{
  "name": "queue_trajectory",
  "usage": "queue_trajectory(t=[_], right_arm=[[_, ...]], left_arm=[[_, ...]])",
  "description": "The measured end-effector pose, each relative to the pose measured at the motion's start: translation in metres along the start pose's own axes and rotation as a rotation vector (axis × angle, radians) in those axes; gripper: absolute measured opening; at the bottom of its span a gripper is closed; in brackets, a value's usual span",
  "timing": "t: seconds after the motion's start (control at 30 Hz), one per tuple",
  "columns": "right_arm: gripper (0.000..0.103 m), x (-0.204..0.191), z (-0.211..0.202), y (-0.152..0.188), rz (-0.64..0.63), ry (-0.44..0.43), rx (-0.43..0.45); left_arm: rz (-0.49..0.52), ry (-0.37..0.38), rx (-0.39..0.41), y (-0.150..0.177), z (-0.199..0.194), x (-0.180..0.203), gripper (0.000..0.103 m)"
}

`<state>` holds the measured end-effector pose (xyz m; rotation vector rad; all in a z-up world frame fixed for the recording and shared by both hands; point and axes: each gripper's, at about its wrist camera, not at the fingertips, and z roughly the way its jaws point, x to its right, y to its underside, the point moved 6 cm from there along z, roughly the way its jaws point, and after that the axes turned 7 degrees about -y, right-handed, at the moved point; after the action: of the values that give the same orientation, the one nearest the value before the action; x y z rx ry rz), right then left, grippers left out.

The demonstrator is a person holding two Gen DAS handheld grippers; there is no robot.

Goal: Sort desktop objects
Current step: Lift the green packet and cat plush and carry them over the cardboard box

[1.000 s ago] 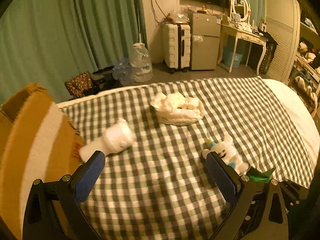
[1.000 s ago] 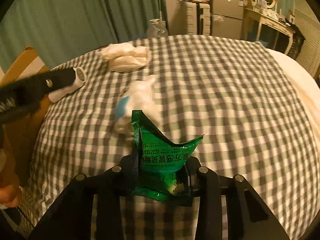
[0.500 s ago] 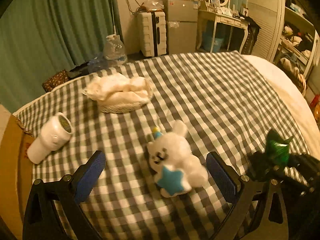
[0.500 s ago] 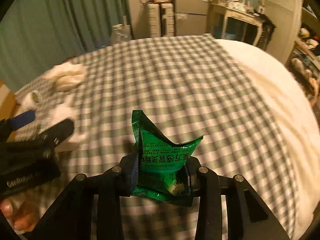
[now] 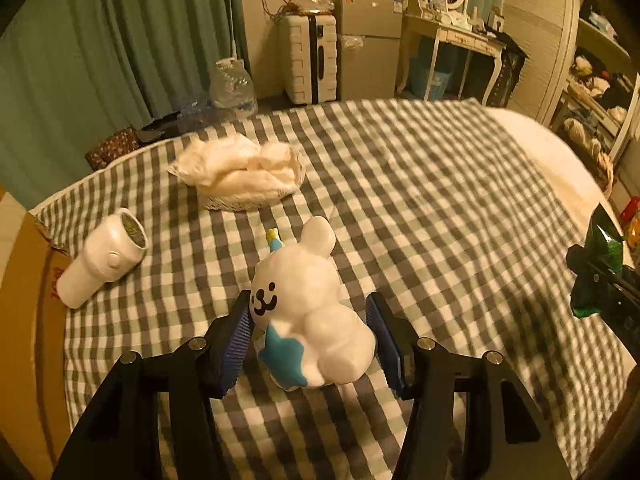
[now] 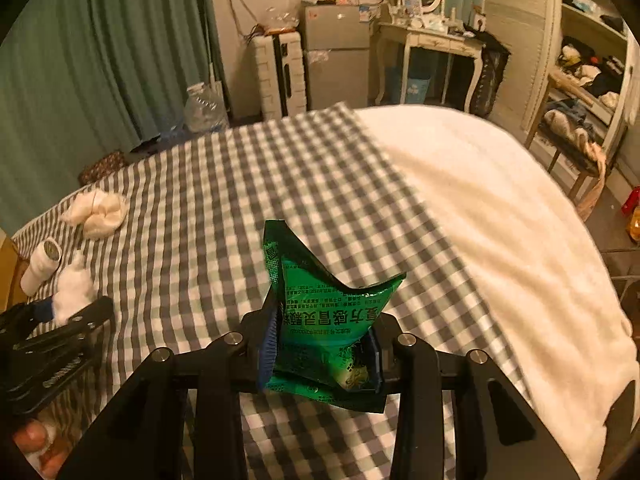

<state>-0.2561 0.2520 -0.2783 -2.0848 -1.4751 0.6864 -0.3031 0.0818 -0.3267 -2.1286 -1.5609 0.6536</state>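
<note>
A white plush bunny [image 5: 308, 292] with a blue star lies on the checked bedcover [image 5: 420, 200]. My left gripper [image 5: 310, 340] straddles it. Its jaws are closing, and the blue pads [image 5: 240, 336] touch the toy's two sides. In the right wrist view the same toy [image 6: 74, 284] shows at the far left, by the left gripper's frame. My right gripper [image 6: 322, 350] is shut on a crumpled green packet [image 6: 324, 300] and holds it above the cover. That packet [image 5: 604, 240] also pokes in at the right edge of the left wrist view.
A white cylindrical device [image 5: 100, 256] lies left of the toy, beside a cardboard box [image 5: 24, 300]. A basket of white cloth [image 5: 240, 176] sits farther back. A white blanket [image 6: 500, 220] covers the bed's right side. A suitcase, fridge and dresser stand beyond.
The left gripper came down over the bunny and its jaws narrowed from wide open onto the toy's sides. The right gripper swung right and upward, still holding the green packet.
</note>
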Motion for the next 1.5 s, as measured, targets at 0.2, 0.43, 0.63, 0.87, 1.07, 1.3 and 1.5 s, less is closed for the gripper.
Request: queue_trajectory(t=[0.2,0.43,0.63,0.87,1.07,1.3,1.5], right_arm=[[0.035,-0.005,-0.023,-0.012,-0.007,-0.003,0.046],[0.035,-0.013,-0.053,-0.019,-0.02,-0.001,0.096],[0.035,-0.022,-0.087,-0.031,-0.033,0.003,0.146],[0.035,-0.044,-0.128,-0.04,-0.079,-0.019,0.208],[0.035,-0.074,-0.159,-0.043,-0.117,-0.045,0.257],[0.036,-0.105,-0.187,-0.043,-0.121,-0.1,0.293],[0.036,-0.129,-0.207,-0.042,-0.139,-0.105,0.33]], left_arm=[[0.003,0.001,0.072,-0.002,-0.034,-0.006,0.058],[0.012,-0.034,0.154,-0.013,-0.086,-0.018,0.058],[0.009,-0.024,0.218,-0.019,-0.12,-0.024,0.058],[-0.018,-0.017,0.292,-0.028,-0.164,-0.038,0.058],[-0.044,-0.041,0.356,-0.031,-0.199,-0.052,0.058],[-0.079,-0.062,0.413,-0.031,-0.233,-0.072,0.058],[-0.115,-0.076,0.447,-0.029,-0.253,-0.093,0.058]])
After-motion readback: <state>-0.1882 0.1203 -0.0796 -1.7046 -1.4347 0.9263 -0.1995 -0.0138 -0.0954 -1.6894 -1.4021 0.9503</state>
